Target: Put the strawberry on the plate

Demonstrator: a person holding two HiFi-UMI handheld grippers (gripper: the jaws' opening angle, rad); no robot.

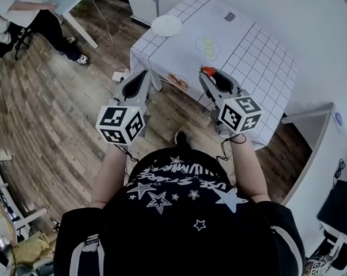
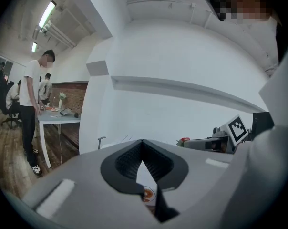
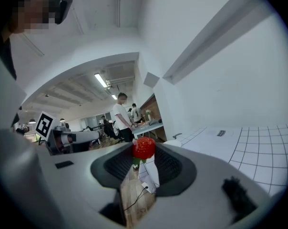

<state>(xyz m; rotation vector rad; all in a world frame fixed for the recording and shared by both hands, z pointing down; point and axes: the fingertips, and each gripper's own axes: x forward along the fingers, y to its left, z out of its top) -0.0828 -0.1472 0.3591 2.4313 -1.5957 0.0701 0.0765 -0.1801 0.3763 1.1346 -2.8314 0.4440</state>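
red strawberry (image 1: 207, 71), head view: pinched at the tip of the right gripper (image 1: 211, 77), held up by the near edge of the gridded table (image 1: 265, 62).
plate (image 1: 166, 25), head view: white, on the table's far corner, well apart from the strawberry.
left gripper (image 1: 140, 80), head view: raised beside the right gripper.
left gripper view: jaws closed tip to tip, nothing between them.
right gripper view: jaws clamped on the strawberry.
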